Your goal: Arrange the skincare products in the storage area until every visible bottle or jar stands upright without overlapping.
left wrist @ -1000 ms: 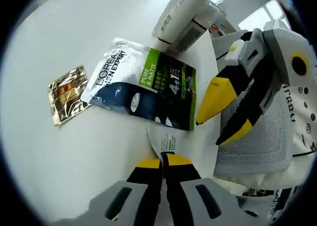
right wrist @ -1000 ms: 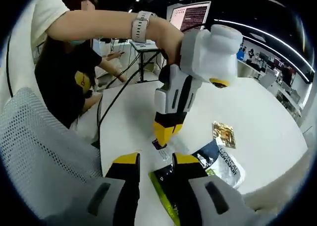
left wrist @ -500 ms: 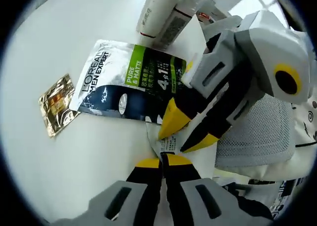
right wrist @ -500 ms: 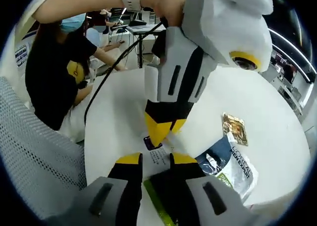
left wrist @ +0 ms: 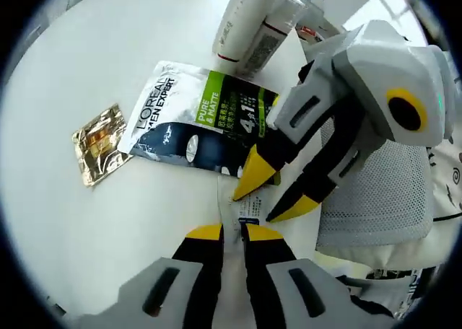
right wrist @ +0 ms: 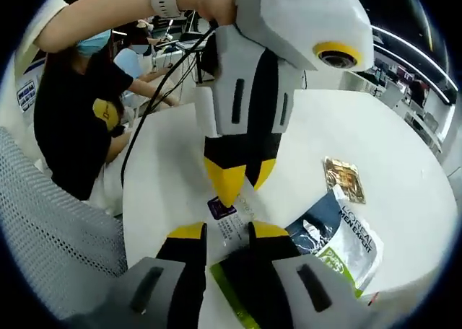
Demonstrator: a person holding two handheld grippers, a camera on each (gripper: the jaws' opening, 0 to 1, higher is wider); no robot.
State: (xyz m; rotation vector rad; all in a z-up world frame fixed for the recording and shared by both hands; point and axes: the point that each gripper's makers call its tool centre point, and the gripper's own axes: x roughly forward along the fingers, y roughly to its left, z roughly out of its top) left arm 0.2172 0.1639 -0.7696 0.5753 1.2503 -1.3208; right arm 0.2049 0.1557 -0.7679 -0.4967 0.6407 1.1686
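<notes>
While both grippers are brought together over a small white sachet (left wrist: 238,208) on the round white table (left wrist: 108,221), the sachet is seen lying flat between them. In the left gripper view, the left gripper (left wrist: 232,233) is set with its yellow tips parted by a narrow gap, the near edge of the sachet sitting in that gap; whether it is actually pinched cannot be told. The right gripper (left wrist: 268,198) is seen coming in from the right of that view, jaws spread, tips straddling the sachet's far end.

A large L'Oreal Men Expert pouch (left wrist: 198,127), navy, white and green, is laid flat just beyond the sachet, its lower edge touching or slightly overlapping it. A gold foil packet (left wrist: 101,143) is placed apart to the pouch's left. Two white tubes (left wrist: 249,15) are laid on their sides beyond the pouch. A white mesh bag (left wrist: 382,206) is seen at the table edge.

In the right gripper view, the right gripper (right wrist: 225,233) is held apart around the sachet (right wrist: 229,217), the left gripper (right wrist: 237,181) pointing down at it from above. A person in a black shirt (right wrist: 72,120) is seated behind.
</notes>
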